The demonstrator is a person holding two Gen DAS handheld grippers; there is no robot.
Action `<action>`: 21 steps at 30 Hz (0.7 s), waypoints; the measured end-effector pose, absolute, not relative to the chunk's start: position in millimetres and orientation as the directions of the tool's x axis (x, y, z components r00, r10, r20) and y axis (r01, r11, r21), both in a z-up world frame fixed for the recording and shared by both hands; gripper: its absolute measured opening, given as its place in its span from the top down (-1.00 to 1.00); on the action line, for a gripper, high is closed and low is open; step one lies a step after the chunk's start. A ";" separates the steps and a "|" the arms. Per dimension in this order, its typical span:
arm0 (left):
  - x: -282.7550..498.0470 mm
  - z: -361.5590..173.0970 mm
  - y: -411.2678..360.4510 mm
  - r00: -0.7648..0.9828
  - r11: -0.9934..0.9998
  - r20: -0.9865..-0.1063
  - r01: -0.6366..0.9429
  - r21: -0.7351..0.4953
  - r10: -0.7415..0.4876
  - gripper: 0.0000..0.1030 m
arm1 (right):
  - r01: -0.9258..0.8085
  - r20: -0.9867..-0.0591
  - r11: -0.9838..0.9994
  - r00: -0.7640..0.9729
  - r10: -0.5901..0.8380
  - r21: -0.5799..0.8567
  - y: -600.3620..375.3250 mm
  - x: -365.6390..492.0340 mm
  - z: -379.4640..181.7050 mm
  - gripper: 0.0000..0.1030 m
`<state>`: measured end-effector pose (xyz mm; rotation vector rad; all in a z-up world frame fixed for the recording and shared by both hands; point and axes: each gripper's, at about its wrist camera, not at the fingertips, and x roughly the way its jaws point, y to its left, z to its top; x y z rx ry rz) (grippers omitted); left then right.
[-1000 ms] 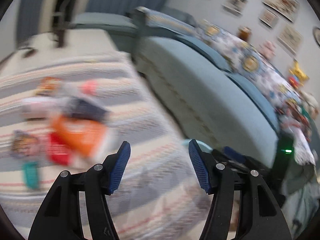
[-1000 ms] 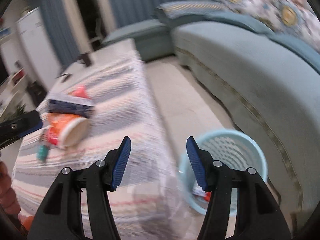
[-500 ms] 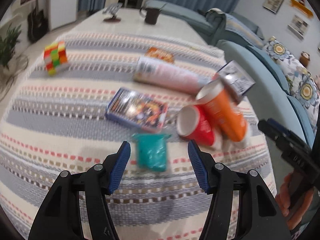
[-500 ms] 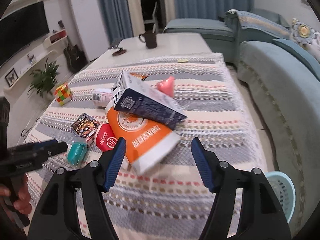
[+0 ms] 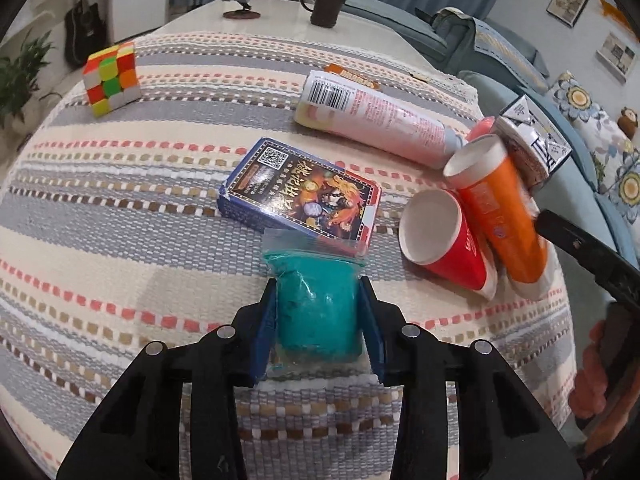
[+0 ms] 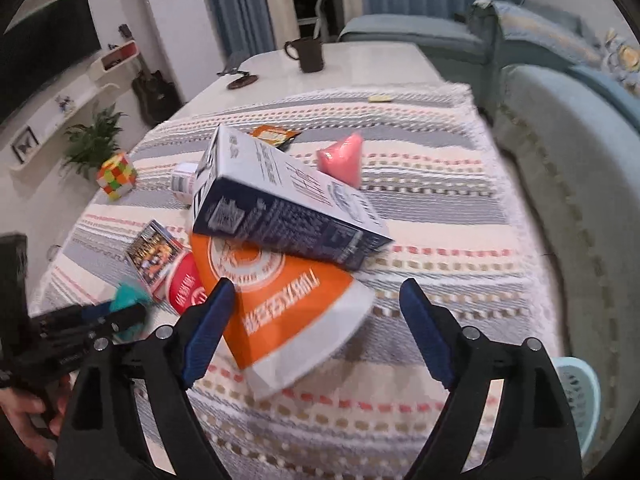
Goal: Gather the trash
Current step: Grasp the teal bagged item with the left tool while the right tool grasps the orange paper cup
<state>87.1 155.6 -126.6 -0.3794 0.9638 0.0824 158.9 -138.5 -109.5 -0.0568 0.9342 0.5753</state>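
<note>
A small teal-filled plastic bag (image 5: 316, 308) lies on the striped cloth near the table's front edge. My left gripper (image 5: 318, 284) has a pad against each side of it, and its jaws are closing. My right gripper (image 6: 316, 286) hovers over an orange paper cup (image 6: 288, 312) lying on its side. Its jaws are opening wide and touch nothing. A dark blue and white carton (image 6: 280, 200) rests across that cup. A red cup (image 5: 444, 240), a printed card box (image 5: 300, 188) and a pink tube (image 5: 376, 116) lie close by.
A striped cloth (image 5: 120, 240) covers the table. On it are a colour cube (image 5: 112, 78), a pink pouch (image 6: 344, 156) and an orange wrapper (image 6: 276, 134). A dark mug (image 6: 308, 54) stands at the far end. A light blue basket (image 6: 580, 392) sits on the floor by the sofa (image 6: 560, 160).
Both views swung from the sofa and basket back to the table. The left gripper came down onto the teal bag and narrowed around it. The right gripper's jaws spread wider over the orange cup.
</note>
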 end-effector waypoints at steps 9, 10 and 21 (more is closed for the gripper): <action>80.3 -133.4 154.6 0.598 0.942 -0.797 -0.216 -0.258 -0.081 0.29 | -0.510 -0.783 0.792 0.317 0.535 0.336 -119.1 179.6 -135.0 -0.67; 80.3 -133.3 154.5 0.600 0.941 -0.796 -0.216 -0.259 -0.081 0.29 | -0.510 -0.790 0.796 0.316 0.525 0.325 -115.9 179.2 -137.5 -0.63; 63.6 -133.6 154.7 0.614 0.929 -0.778 -0.197 -0.315 -0.133 0.31 | -0.531 -0.770 0.804 0.384 0.509 0.267 -121.2 140.3 -118.0 -0.20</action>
